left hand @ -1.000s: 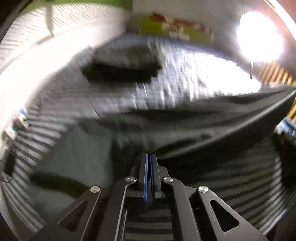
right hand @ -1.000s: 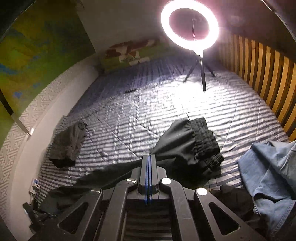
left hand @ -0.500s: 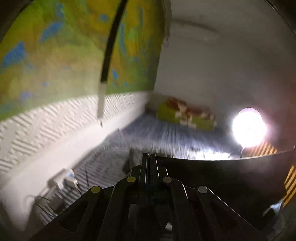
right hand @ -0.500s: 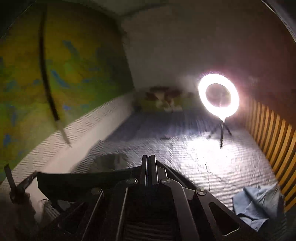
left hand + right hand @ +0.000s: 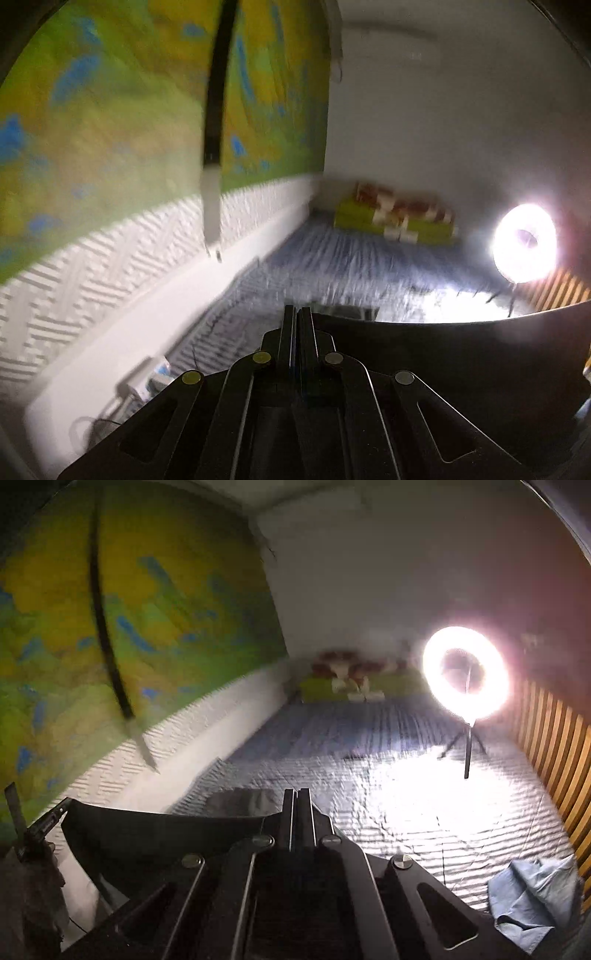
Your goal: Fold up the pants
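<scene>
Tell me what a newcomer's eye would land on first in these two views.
First, the glowing ring light on its tripod, standing on the striped bed cover at the right, near the slatted side. Next, the dark pants, stretched taut in the air between the left tool and right tool, both shut on the cloth. Then the yellow-green wall map at the left.

1. Pants (image 5: 155,834) are hanging stretched between the left gripper (image 5: 298,314) and right gripper (image 5: 299,797), above the bed (image 5: 406,794).
2. A ring light (image 5: 466,672) is standing on the bed's right.
3. Jeans (image 5: 532,901) are lying nearer, right.
</scene>
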